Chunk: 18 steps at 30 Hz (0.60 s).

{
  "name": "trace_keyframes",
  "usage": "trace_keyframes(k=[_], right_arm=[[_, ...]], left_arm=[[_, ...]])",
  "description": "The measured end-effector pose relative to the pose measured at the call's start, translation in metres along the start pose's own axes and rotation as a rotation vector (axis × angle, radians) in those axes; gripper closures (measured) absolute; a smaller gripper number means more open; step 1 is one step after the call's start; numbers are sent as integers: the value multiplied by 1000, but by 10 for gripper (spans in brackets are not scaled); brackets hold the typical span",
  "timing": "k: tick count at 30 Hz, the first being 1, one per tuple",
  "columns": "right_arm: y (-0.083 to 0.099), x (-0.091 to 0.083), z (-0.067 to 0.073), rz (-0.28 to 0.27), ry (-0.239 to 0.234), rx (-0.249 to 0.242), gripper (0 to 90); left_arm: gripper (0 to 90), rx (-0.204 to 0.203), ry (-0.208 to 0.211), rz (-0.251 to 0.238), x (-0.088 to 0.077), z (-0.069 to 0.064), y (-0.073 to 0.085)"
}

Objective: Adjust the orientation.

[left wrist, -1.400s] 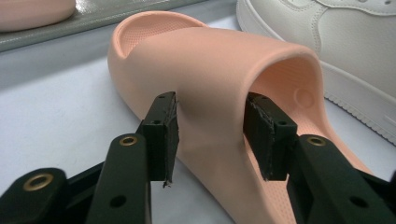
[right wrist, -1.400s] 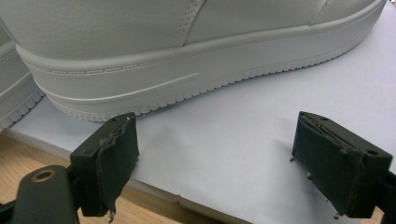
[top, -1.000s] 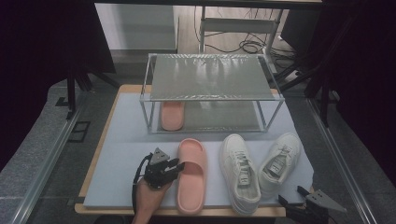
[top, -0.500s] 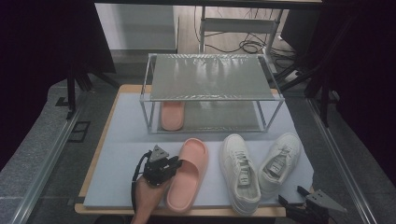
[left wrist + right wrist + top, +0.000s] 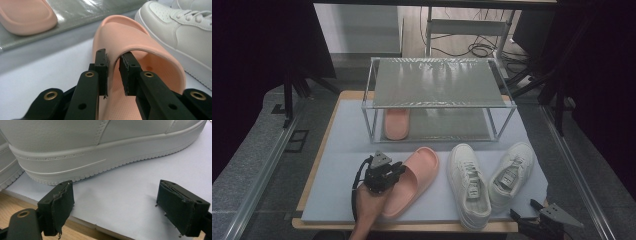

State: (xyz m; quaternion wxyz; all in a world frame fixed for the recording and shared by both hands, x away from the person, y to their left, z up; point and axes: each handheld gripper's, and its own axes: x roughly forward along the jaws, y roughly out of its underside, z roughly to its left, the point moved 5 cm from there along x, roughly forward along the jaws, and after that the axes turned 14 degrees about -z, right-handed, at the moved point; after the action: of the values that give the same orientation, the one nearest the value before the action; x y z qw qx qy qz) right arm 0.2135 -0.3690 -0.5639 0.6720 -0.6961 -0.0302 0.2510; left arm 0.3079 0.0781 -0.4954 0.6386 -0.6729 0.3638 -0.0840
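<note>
Worktop (image 5: 337, 165) with grey mat and a two-tier rack (image 5: 437, 95): slipper grasp.
Your left tool (image 5: 113, 68) has just been closing and now pinches the strap edge of the near pink slipper (image 5: 414, 177), which has swung askew; lifting seems next. Your right tool (image 5: 115, 202) rests apart. Count: two slippers, one on the rack's lower shelf (image 5: 396, 124); two white sneakers (image 5: 469, 182).

The left claw (image 5: 396, 172) sits near the tabletop's front edge, left of its middle, borne on a bare forearm that rises from that edge, the hand (image 5: 368, 199) behind it. Its jaws have just been closing and now pinch a thin wall between the pads (image 5: 126, 72). The right claw (image 5: 532, 216) rests at the front right corner, jaws spread wide, nothing between them.
</note>
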Motion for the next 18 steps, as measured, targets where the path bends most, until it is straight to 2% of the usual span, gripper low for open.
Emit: trace_keyframes(k=[11,18], right_arm=[[0,0,0,0,-2,4,141],[0,0,0,-1,-5,7,142]], left_arm=[[769,25,-22,-17,15,2,-24],[768,33,-35,-15,30,4,-33]])
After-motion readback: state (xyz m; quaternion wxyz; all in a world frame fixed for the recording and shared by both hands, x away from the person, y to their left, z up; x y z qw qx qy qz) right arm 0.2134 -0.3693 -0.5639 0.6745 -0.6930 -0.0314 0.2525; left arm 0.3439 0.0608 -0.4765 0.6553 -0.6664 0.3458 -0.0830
